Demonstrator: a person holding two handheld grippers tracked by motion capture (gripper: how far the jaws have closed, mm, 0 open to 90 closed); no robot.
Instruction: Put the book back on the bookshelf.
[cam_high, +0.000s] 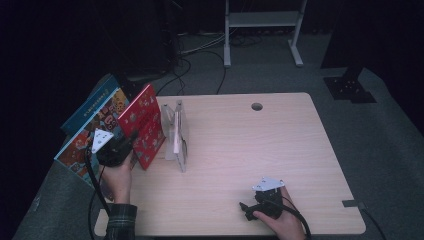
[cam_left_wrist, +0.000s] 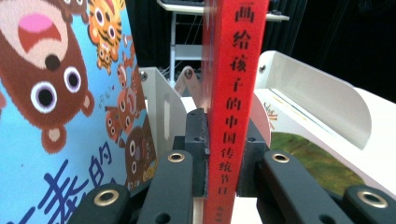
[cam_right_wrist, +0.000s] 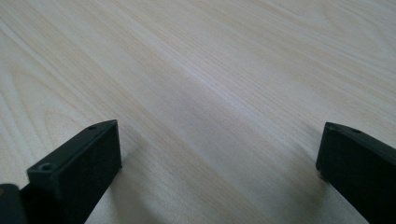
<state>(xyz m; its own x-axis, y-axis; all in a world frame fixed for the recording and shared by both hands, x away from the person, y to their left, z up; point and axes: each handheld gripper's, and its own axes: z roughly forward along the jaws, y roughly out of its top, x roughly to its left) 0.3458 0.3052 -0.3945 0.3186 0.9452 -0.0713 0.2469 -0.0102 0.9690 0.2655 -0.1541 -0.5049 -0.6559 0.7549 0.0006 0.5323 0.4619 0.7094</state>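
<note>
A pale wood tabletop (cam_high: 240, 165) carries the scene, with a round cable hole (cam_high: 257, 106) near its far edge. Just right of the left gripper (cam_high: 131, 143) stands a white book rack (cam_high: 176, 135), its upright dividers holding a thin white book; the left gripper view shows those curved white dividers (cam_left_wrist: 317, 100) close beyond the jaws, along with an open page of green and brown artwork lying to the right that the high view cannot resolve.

Left of that gripper leans a large blue picture book (cam_high: 92, 132); in the left gripper view its cover (cam_left_wrist: 60, 107) shows cartoon brown bears and tigers with big blue Chinese characters along the bottom.

The red book (cam_high: 142, 125) stands upright on the tabletop between the blue book and the rack, its spine (cam_left_wrist: 231, 107) clamped between the left gripper's jaws. The spine's black lettering reads 画给孩子的中国传统节日, legible from the left gripper view alone; from above, the red cover shows small pictures.

The right gripper (cam_high: 247, 210) rests low at the near right of the tabletop, well apart from the books. Its own view shows the two black jaws spread wide over bare wood grain, holding nothing.
</note>
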